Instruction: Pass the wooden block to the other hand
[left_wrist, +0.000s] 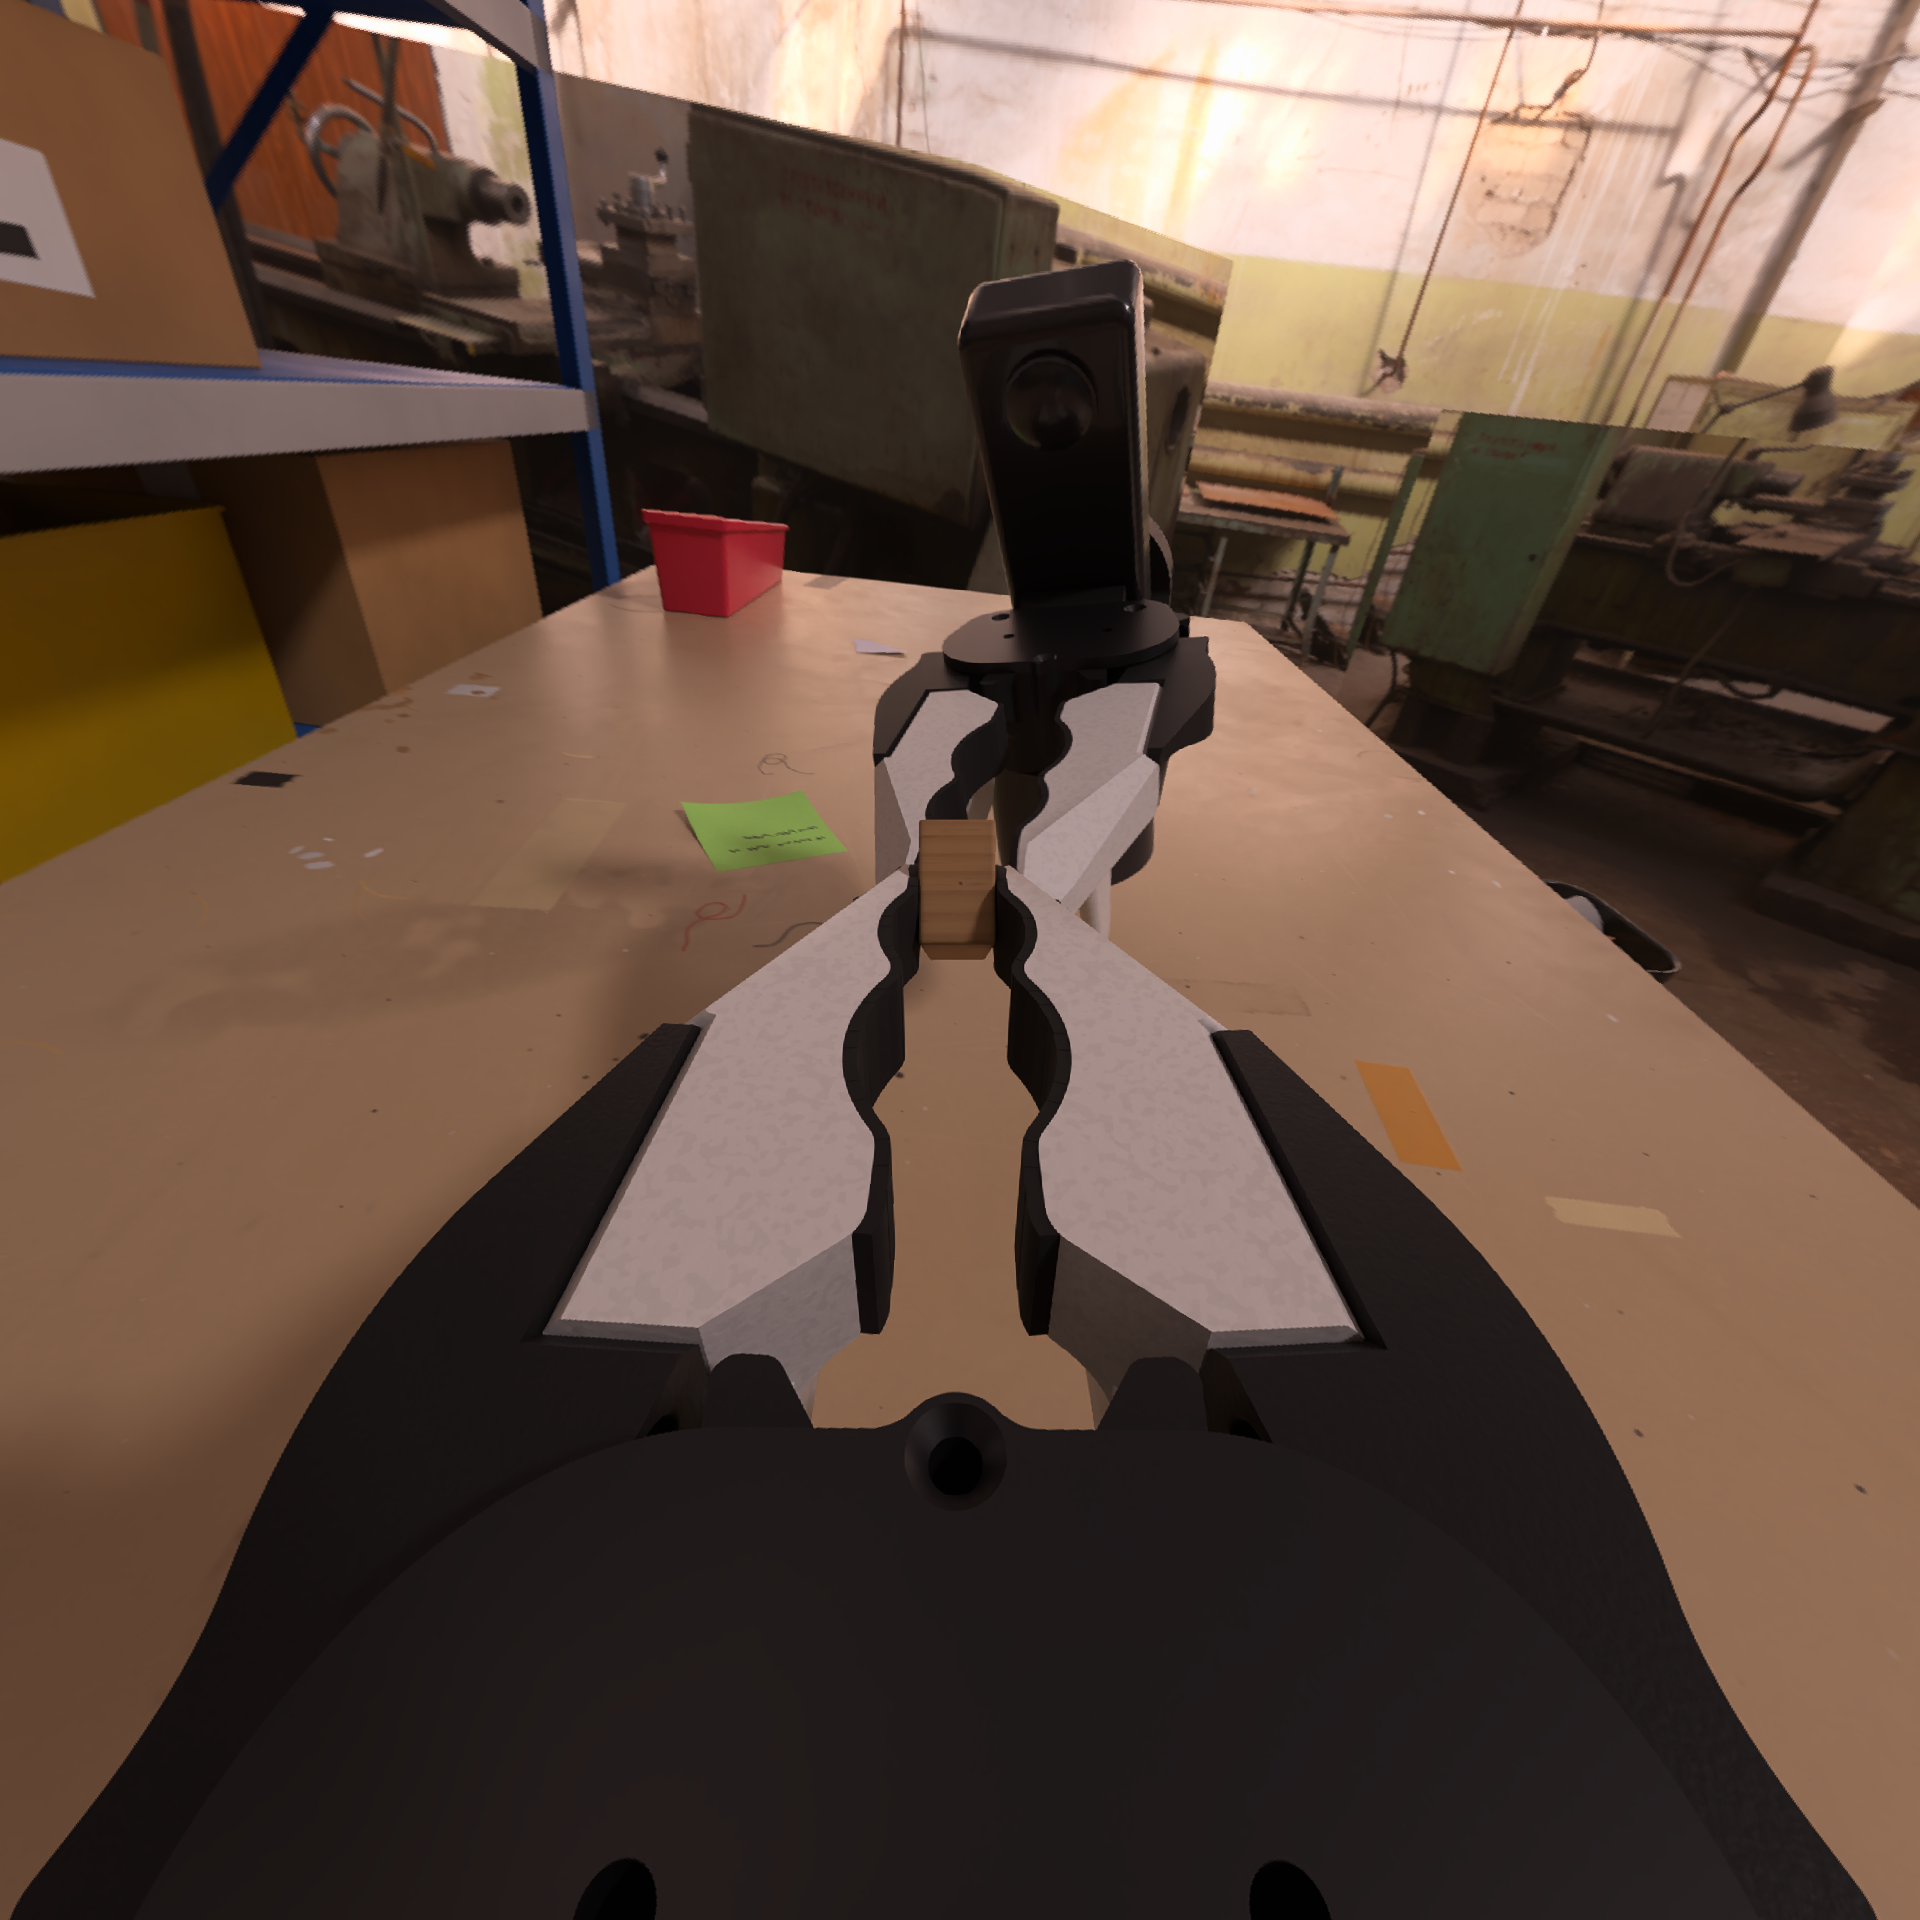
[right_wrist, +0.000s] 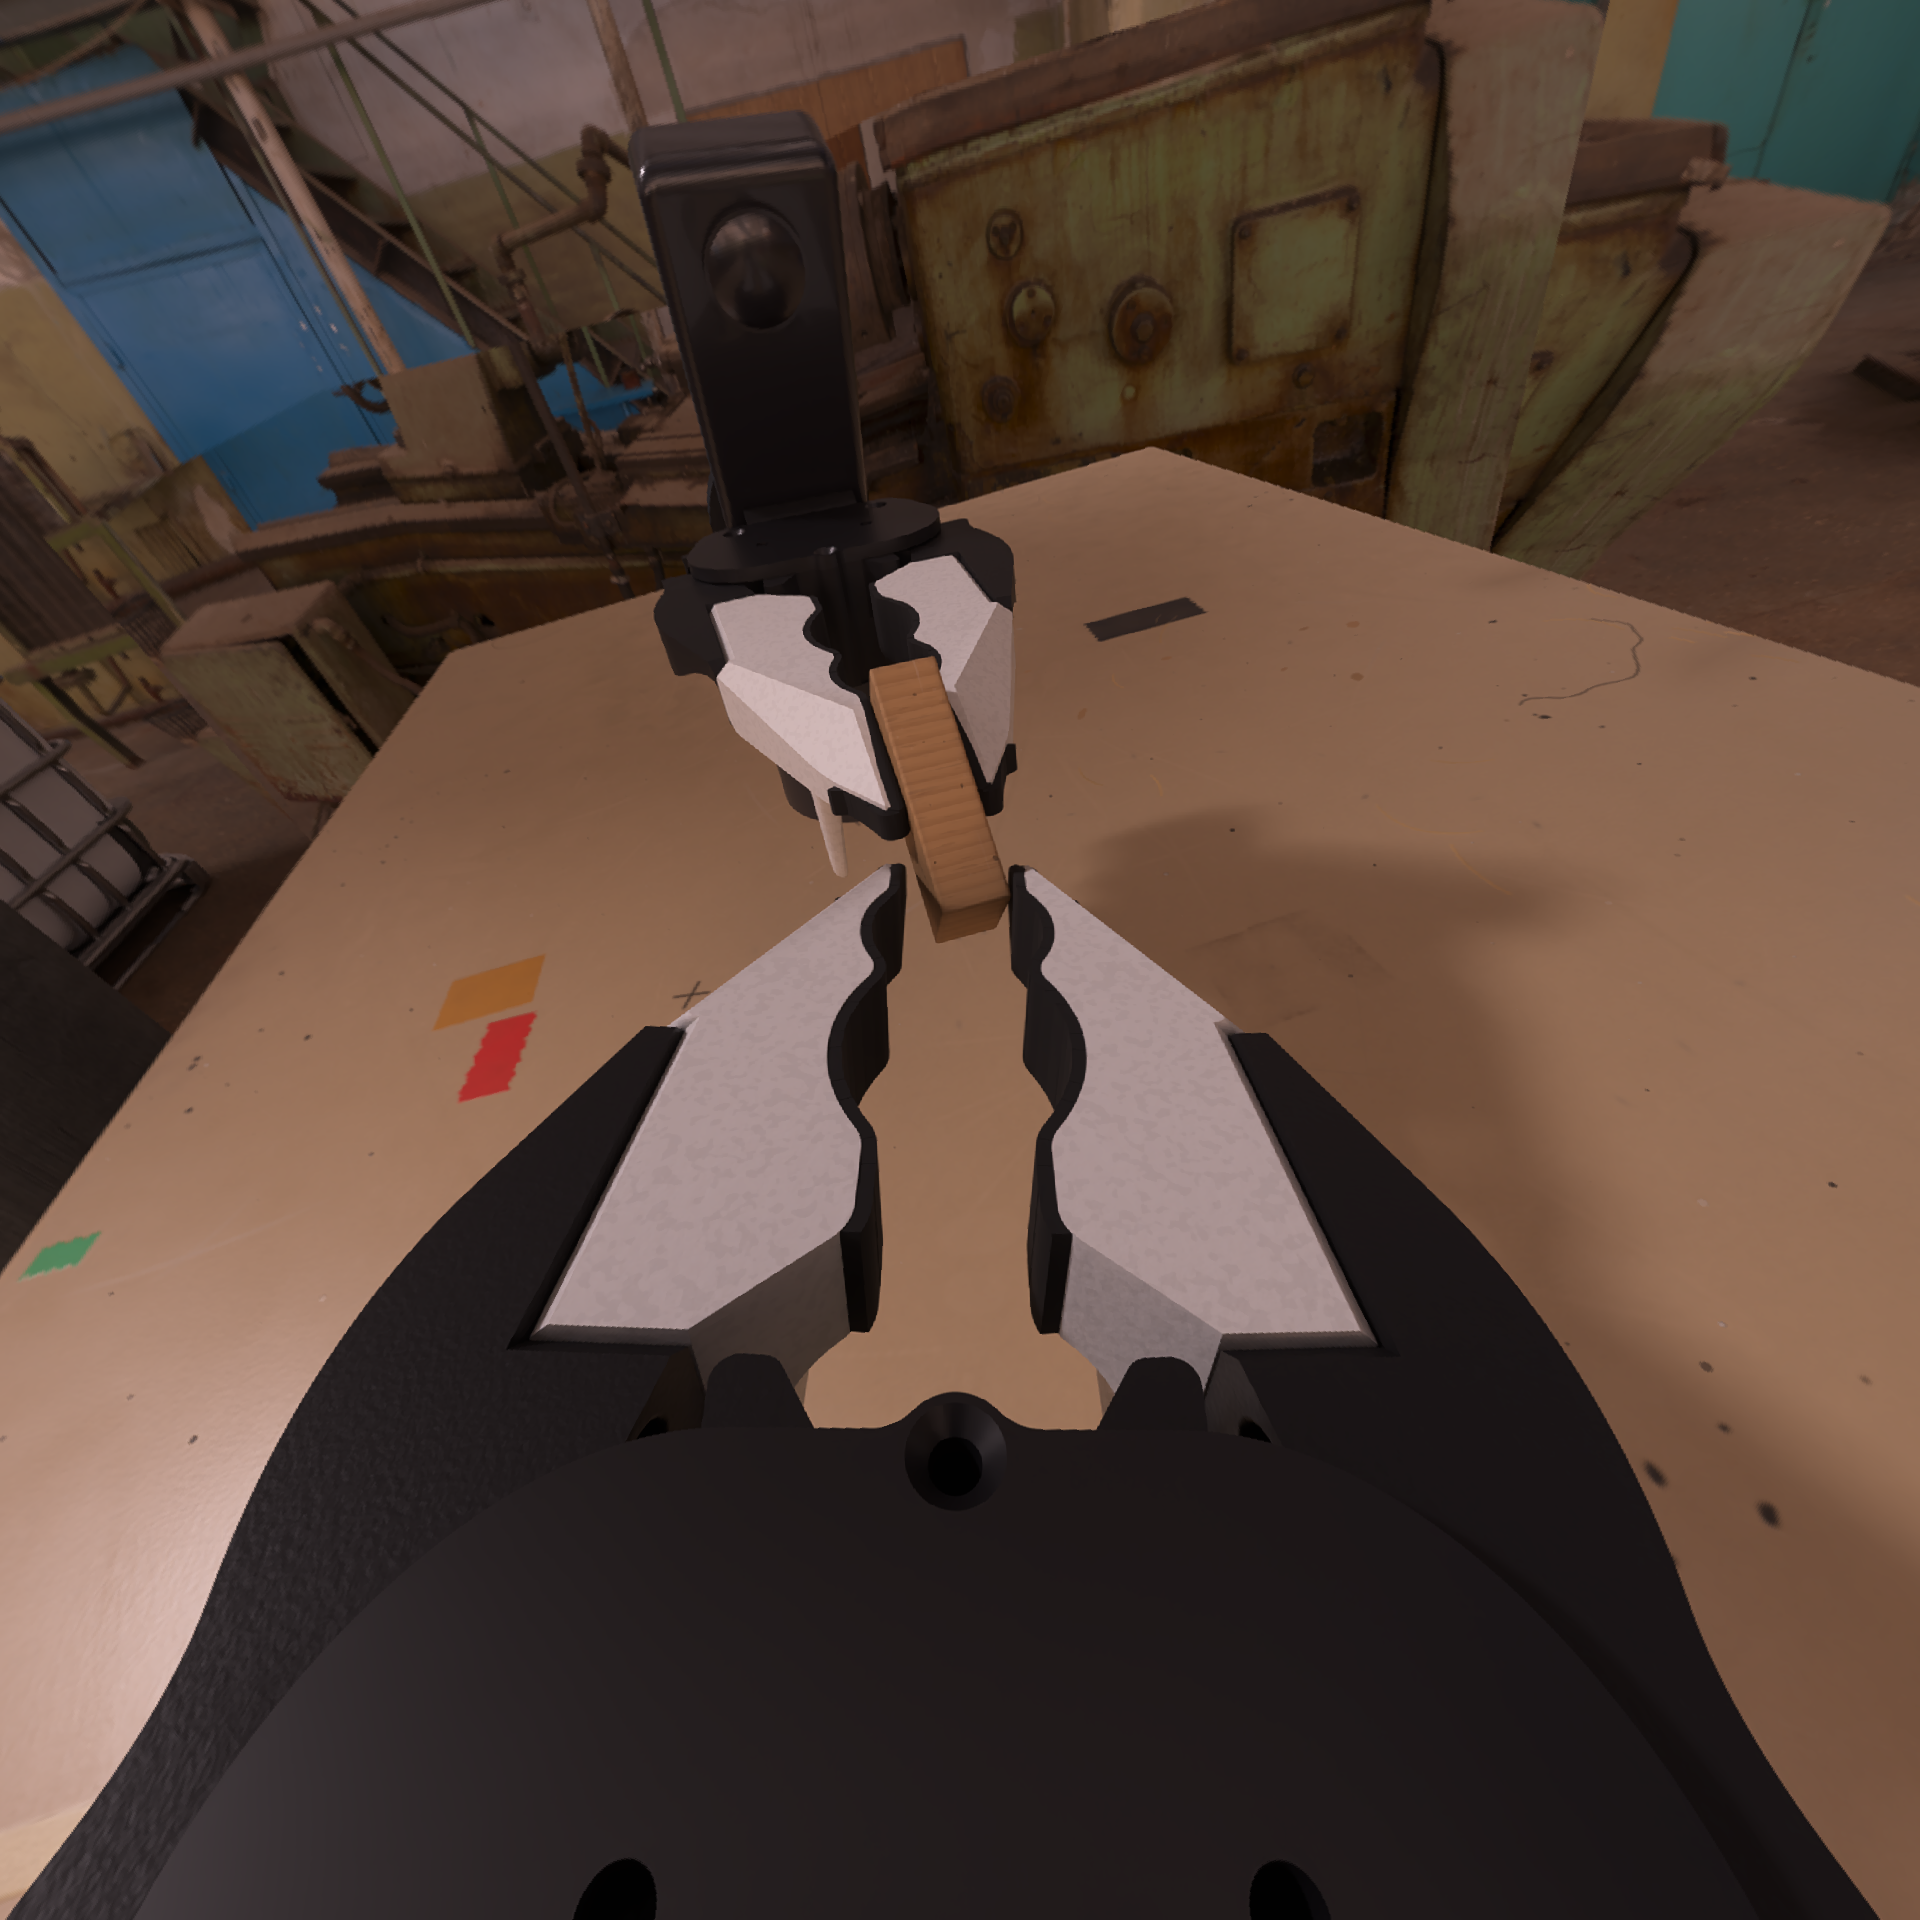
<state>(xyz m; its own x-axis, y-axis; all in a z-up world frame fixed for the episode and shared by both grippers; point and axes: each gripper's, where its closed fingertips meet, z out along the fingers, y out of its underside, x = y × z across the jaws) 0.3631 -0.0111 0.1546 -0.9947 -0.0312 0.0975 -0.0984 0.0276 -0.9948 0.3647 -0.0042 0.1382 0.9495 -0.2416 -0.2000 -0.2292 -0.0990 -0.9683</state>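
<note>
The wooden block (left_wrist: 954, 899) is a short ribbed bar held in the air above the tan table (left_wrist: 312, 1039). My left gripper (left_wrist: 954, 904) is shut on one end of it. My right gripper (left_wrist: 971, 862) faces it from beyond, with its fingers on either side of the block's far end. In the right wrist view the block (right_wrist: 945, 800) slants from the left gripper (right_wrist: 935, 800) down to my right gripper (right_wrist: 958, 894). The right jaws straddle the block's near end with a small gap on the left side, so the right gripper is open.
A red bin (left_wrist: 715, 559) stands at the table's far edge, with a green sticky note (left_wrist: 764, 828) in front of it. A blue shelf with cardboard boxes (left_wrist: 260, 416) stands at the left. Coloured tape patches (right_wrist: 488, 992) lie on the table. Workshop machines surround it.
</note>
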